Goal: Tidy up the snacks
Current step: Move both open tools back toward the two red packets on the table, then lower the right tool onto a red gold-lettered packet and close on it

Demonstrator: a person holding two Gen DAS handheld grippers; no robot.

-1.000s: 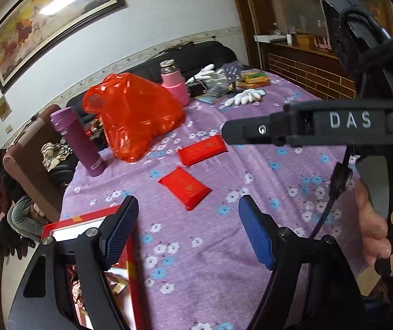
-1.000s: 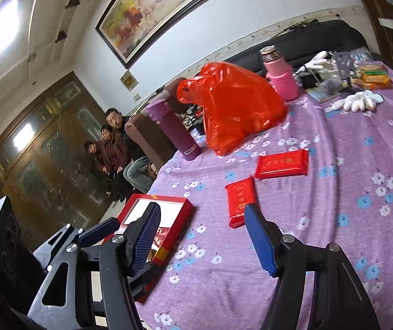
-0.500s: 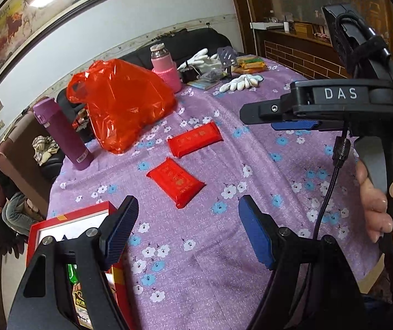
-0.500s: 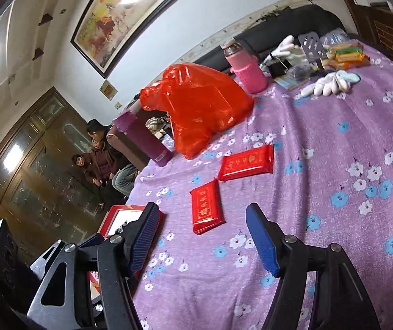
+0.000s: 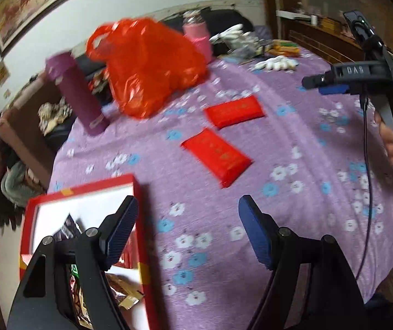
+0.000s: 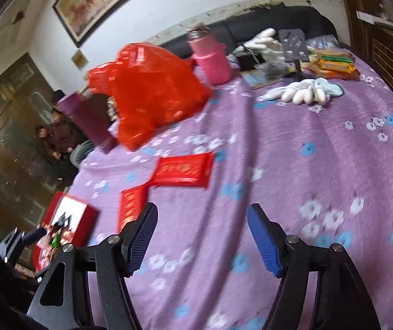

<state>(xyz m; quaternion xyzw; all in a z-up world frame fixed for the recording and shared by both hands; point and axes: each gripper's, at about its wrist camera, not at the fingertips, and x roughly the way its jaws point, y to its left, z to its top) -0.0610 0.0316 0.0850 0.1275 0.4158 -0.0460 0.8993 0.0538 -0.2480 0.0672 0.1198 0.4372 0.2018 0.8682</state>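
Observation:
Two flat red snack packets lie on the purple flowered tablecloth: a near one [image 5: 216, 155] [image 6: 131, 205] and a far one [image 5: 234, 111] [image 6: 183, 170]. A red box [image 5: 86, 236] [image 6: 67, 220] holding several snacks sits at the table's left edge. My left gripper [image 5: 188, 228] is open and empty, its left finger over the box's right rim. My right gripper [image 6: 202, 236] is open and empty above the cloth, just right of the near packet. It also shows at the right of the left wrist view [image 5: 334, 85].
A red plastic bag [image 5: 147, 68] [image 6: 147, 93], a purple flask [image 5: 78, 93] and a pink flask [image 6: 210, 57] stand at the back. White gloves [image 6: 298, 93] and biscuit packs [image 6: 334, 63] lie far right. People sit beyond the table's left edge.
Both grippers have moved forward and down toward the table. The red box has slid further into the left view, and the right gripper has come closer to the packets. Both stay open.

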